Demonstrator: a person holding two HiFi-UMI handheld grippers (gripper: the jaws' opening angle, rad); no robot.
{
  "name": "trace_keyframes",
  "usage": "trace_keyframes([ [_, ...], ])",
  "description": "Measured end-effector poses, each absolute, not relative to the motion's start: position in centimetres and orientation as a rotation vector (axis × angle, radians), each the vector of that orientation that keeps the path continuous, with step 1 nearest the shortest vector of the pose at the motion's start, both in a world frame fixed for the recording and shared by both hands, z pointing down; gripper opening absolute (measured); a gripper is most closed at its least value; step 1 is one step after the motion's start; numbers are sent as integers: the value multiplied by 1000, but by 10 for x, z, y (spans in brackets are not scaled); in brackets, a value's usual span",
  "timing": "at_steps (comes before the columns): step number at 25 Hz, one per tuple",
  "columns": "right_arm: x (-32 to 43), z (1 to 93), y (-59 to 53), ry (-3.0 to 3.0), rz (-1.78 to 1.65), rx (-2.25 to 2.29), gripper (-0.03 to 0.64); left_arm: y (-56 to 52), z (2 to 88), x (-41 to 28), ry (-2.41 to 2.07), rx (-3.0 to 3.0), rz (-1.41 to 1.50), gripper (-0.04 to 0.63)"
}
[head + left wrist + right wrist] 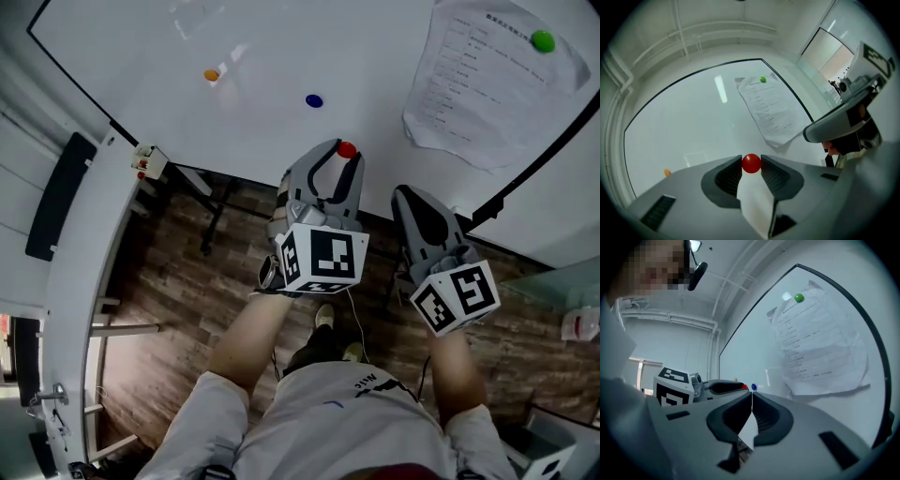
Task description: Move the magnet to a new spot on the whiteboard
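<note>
A round red magnet [347, 149] [751, 163] is pinched between the tips of my left gripper [345, 156] [751, 165], held a little off the whiteboard [281, 75] near its lower edge. The left gripper also shows from the side in the right gripper view, with the red magnet [738, 386] at its tip. My right gripper [410, 197] [752, 394] hangs to the right of it, below the board's edge, jaws pressed together with nothing between them.
On the board sit a blue magnet [314, 100] [753, 387], an orange magnet [212, 74] [667, 172] and a green magnet [542, 40] [762, 79] [799, 298] pinning a printed sheet [483, 84] [769, 110] [820, 345]. A small box [148, 161] hangs at the board's left edge. Wooden floor lies below.
</note>
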State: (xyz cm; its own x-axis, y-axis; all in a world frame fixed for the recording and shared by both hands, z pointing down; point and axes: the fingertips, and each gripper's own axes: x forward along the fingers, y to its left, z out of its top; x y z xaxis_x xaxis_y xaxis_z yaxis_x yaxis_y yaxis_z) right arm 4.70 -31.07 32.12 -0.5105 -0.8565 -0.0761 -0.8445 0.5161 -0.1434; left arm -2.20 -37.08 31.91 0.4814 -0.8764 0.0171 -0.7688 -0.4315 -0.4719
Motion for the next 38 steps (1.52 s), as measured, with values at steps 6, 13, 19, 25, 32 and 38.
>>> trace_keyframes([
  [6, 43, 347, -353, 2608, -170, -1536, 14, -416, 350, -23, 1344, -2367, -354, 133],
  [13, 42, 367, -384, 2597, -219, -1592, 14, -445, 364, -16, 1299, -2389, -329, 133],
  [19, 45, 374, -398, 2590, -230, -1614, 14, -458, 368, -10, 1283, -2374, -321, 133],
  [25, 49, 378, -403, 2586, -244, -1629, 14, -461, 369, -7, 1271, -2356, -317, 133],
  [32, 52, 378, -399, 2585, -240, -1625, 14, -455, 369, -7, 1278, -2359, -322, 133],
  [38, 51, 370, -386, 2592, -220, -1603, 14, -433, 360, -8, 1288, -2356, -301, 132],
])
